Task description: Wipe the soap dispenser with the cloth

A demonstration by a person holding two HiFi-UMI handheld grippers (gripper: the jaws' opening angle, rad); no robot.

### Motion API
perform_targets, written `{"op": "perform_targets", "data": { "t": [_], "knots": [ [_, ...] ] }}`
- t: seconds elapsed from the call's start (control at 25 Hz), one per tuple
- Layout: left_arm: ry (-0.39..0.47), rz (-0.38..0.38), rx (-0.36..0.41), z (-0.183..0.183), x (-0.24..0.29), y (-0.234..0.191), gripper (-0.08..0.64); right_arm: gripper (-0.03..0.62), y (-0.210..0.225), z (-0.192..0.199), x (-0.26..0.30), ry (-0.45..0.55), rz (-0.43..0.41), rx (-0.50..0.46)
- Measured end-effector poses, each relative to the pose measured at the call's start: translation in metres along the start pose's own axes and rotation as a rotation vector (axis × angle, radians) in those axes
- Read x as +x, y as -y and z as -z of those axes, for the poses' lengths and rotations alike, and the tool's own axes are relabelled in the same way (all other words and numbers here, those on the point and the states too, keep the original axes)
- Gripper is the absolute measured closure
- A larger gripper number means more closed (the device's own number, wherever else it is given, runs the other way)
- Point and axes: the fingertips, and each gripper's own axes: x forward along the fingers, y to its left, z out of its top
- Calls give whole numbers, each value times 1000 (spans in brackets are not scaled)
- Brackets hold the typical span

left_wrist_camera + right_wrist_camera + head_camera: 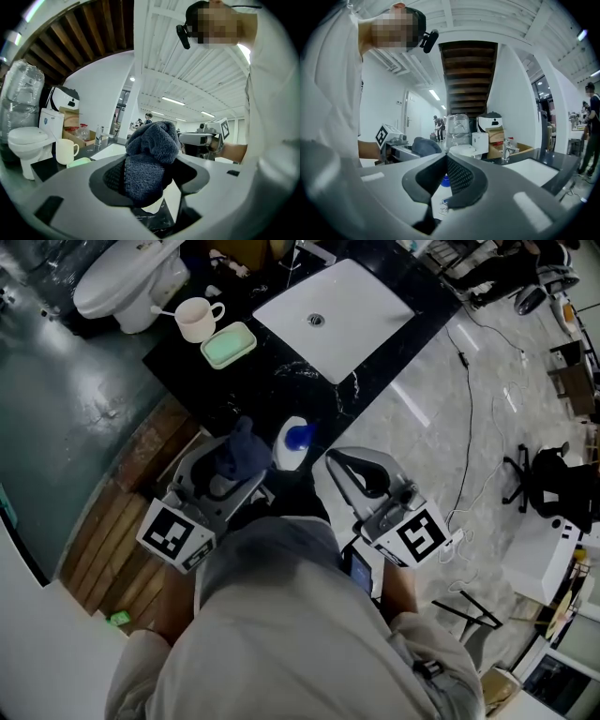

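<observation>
The soap dispenser (294, 443), white with a blue pump top, stands at the near edge of the black counter (244, 381). My left gripper (239, 467) is shut on a bunched dark blue cloth (242, 451), held just left of the dispenser and apart from it. In the left gripper view the cloth (149, 157) bulges up between the jaws. My right gripper (335, 459) hangs just right of the dispenser, jaws shut with nothing in them. In the right gripper view the shut jaws (446, 158) point over the dispenser's blue top (446, 181).
A white sink basin (333, 315) is set into the counter farther back. A cream mug (196, 319) and a green soap dish (229, 344) stand at the counter's left end. A toilet (127, 282) is beyond them. Wooden slats (112, 531) lie left of me.
</observation>
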Motion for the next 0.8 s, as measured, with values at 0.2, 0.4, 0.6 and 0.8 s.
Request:
{"op": "perform_targets", "data": {
  "t": [0.2,0.4,0.6,0.8],
  "knots": [
    [12,13,0,-6,1,0,311,592,5,-2,-6,-2,17,-7],
    [82,110,0,-16,-4,17,311,592,6,-2,-10,-14,26,-10],
    [65,92,34,-12,-6,17,311,592,4,-4,-10,-25,19,-15],
    [84,92,37,-14,-11,17,311,592,2,-3,-11,-27,14,-5]
  ]
}}
